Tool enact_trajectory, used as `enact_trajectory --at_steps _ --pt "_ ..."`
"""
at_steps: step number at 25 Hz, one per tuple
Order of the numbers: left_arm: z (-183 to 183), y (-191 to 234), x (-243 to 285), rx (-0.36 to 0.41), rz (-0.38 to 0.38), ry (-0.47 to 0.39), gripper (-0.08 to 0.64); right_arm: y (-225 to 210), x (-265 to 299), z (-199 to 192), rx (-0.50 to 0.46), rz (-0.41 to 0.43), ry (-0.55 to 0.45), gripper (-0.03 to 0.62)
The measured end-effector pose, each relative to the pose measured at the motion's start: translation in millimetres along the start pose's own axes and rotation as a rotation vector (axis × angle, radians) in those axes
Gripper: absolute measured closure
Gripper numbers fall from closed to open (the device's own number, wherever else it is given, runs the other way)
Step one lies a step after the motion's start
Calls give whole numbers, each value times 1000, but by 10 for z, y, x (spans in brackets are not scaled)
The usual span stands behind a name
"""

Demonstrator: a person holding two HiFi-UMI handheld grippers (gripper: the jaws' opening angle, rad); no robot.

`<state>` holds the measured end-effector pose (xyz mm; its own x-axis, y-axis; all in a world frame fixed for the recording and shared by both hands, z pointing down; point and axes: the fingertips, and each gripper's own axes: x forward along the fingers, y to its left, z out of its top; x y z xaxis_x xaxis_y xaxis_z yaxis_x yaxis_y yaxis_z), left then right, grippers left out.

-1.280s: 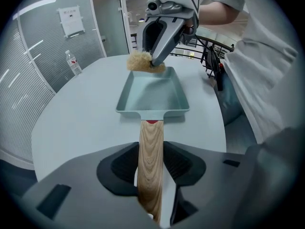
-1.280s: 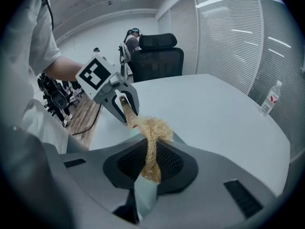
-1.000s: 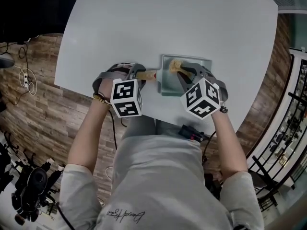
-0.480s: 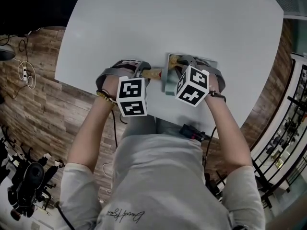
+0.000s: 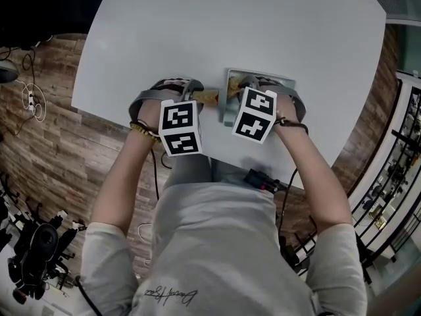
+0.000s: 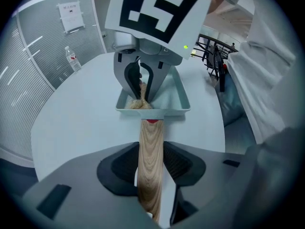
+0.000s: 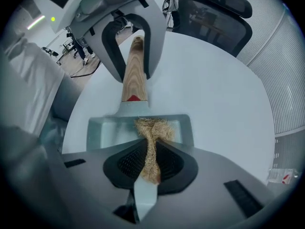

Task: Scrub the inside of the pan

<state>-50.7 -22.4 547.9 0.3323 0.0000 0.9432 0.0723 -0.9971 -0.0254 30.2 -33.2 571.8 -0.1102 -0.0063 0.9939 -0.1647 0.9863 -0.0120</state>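
Note:
A pale green rectangular pan (image 5: 228, 109) with a wooden handle (image 5: 209, 97) lies on the white table (image 5: 263, 25) near its front edge. My left gripper (image 5: 197, 99) is shut on that handle (image 6: 151, 161), which runs between its pads toward the pan (image 6: 177, 98). My right gripper (image 5: 252, 87) points straight down into the pan (image 7: 107, 130) and is shut on a tan fibrous scrubber (image 7: 151, 137). The scrubber's tuft (image 6: 136, 104) spreads on the pan's floor at the end by the handle (image 7: 134, 75). The marker cubes hide most of the pan in the head view.
The table's front edge runs just under both hands, with wood floor (image 5: 59, 130) beyond it. A black device (image 5: 263, 180) sits by the person's waist. A water bottle (image 6: 72, 60) stands far off on the table. An office chair (image 7: 224, 8) is behind the table.
My right gripper has moved down and left within the pan toward the handle end, and its cube has rolled. My left gripper has kept its hold in place.

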Motion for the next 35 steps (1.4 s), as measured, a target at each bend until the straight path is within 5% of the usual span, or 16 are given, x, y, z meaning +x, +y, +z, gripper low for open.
enact_trajectory --at_steps 17,24,35 --pt "-46 61 15 0 3 9 397 740 -3 -27 -24 229 7 525" --pt "-43 55 37 15 -2 11 397 674 -23 -60 -38 203 -10 522" --pt "-35 20 3 25 -14 11 397 -65 -49 -133 39 27 -37 522"
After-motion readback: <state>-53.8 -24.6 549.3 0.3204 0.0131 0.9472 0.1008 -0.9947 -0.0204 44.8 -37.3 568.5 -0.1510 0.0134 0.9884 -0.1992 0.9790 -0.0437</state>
